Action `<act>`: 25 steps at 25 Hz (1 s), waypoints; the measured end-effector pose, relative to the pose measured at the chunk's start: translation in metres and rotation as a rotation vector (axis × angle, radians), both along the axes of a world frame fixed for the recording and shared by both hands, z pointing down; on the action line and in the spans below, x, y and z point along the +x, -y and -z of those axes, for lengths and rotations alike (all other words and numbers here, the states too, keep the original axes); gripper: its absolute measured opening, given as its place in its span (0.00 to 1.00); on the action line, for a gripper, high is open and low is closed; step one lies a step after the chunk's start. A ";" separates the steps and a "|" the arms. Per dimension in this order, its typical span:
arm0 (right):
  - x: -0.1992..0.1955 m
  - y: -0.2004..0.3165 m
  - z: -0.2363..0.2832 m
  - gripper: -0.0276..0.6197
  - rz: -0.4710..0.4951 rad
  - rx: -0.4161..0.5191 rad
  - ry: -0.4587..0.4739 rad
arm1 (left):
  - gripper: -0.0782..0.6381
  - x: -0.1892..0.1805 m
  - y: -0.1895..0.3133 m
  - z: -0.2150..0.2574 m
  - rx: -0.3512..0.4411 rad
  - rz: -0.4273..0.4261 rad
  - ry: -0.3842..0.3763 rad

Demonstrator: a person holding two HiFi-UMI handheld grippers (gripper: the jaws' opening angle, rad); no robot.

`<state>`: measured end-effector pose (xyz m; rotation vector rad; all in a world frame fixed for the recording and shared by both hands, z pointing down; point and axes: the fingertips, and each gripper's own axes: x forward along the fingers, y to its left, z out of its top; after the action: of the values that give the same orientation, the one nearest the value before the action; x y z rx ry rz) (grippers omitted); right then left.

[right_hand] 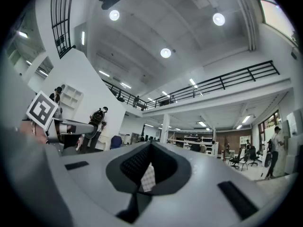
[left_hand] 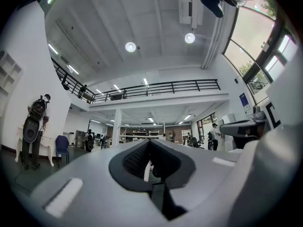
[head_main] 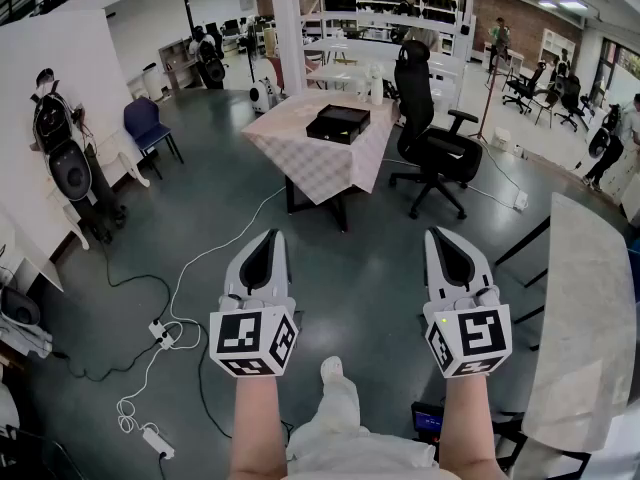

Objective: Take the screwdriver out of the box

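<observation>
The box is black, on a pale pink-and-white checked tablecloth. Right of it, the office chair is black. The floor is dark grey-green, with white cables across it. Far left stands a blue chair. Near, the left gripper and right gripper are light grey, patterned with black-and-white squares.

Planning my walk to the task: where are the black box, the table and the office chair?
black box (head_main: pixel 338 123), head view, its top.
table (head_main: pixel 318 168), head view, its draped front side.
office chair (head_main: pixel 412 80), head view, its backrest.
</observation>
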<state>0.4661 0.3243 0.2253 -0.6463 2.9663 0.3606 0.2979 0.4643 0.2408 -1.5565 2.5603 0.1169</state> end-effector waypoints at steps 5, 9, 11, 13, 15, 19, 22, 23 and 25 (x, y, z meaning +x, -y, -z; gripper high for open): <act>-0.018 0.034 -0.012 0.05 -0.010 -0.023 -0.013 | 0.12 -0.026 0.030 -0.012 0.000 0.018 -0.026; -0.041 0.077 -0.016 0.05 -0.032 -0.035 -0.013 | 0.12 -0.057 0.073 -0.019 0.008 0.004 -0.043; -0.059 0.101 -0.016 0.05 -0.039 -0.035 -0.020 | 0.12 -0.076 0.097 -0.021 0.015 -0.009 -0.051; -0.080 0.122 -0.017 0.05 -0.038 -0.034 -0.033 | 0.12 -0.097 0.120 -0.024 0.021 -0.018 -0.061; -0.103 0.141 -0.021 0.05 -0.035 -0.028 -0.053 | 0.12 -0.119 0.142 -0.029 0.023 -0.023 -0.074; -0.149 0.181 -0.025 0.05 -0.034 -0.023 -0.085 | 0.12 -0.167 0.186 -0.034 0.018 -0.033 -0.096; -0.180 0.210 -0.026 0.05 -0.036 -0.018 -0.098 | 0.12 -0.201 0.217 -0.034 0.019 -0.035 -0.100; -0.190 0.219 -0.027 0.05 -0.037 -0.018 -0.099 | 0.12 -0.211 0.226 -0.034 0.020 -0.036 -0.100; -0.210 0.236 -0.026 0.05 -0.037 -0.017 -0.098 | 0.12 -0.231 0.244 -0.032 0.018 -0.039 -0.097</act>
<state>0.2561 0.0883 0.2514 -0.7060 3.0565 0.3801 0.0667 0.2203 0.2733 -1.6340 2.5938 0.2237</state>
